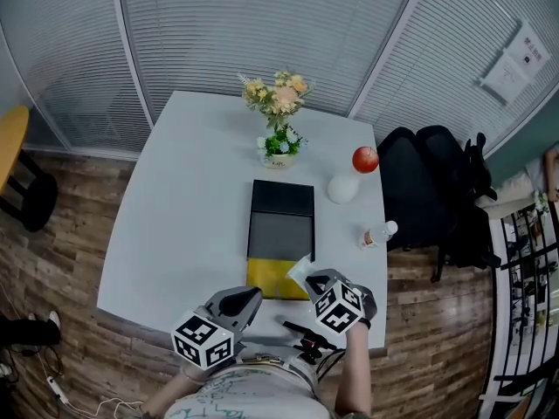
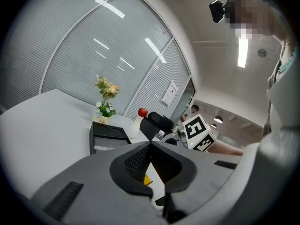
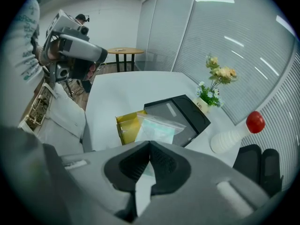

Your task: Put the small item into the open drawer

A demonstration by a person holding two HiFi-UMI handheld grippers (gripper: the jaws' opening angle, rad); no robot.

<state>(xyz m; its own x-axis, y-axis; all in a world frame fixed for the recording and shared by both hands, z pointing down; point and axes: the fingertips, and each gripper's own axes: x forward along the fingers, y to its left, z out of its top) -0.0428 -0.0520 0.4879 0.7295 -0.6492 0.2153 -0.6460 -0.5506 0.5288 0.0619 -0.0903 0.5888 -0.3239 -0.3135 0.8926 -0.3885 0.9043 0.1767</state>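
The right tool [image 3: 149,145] fills the foreground of its own view, its dark ribbed pads closed tight on the near edge of a clear plastic zip bag [image 3: 157,128]. The bag juts out past the tips, above the near end of the open yellow drawer [image 3: 123,125], and does not look to be resting in it yet. Something flat and pale green-white shows inside the bag.

It should handle as very light and limp: thin, glossy film that crumples, can slide between the pads and will droop or swing from a single pinch. An edge or corner, as now, is the sensible hold. Nothing about it looks fragile.

The drawer is a shallow rectangular tray with smooth, shiny yellow walls, pulled out of a flat organiser box [image 3: 194,108] with a matte black lid and a grey middle panel. The box lies on a smooth white tabletop [image 1: 192,208]. The left tool [image 2: 151,145] hangs at the near edge, jaws together with nothing between them. Farther off stand a small pot of flowers [image 1: 278,151], a white ribbed vase [image 1: 343,188] topped by a red ball, and a small clear bottle [image 1: 377,234].
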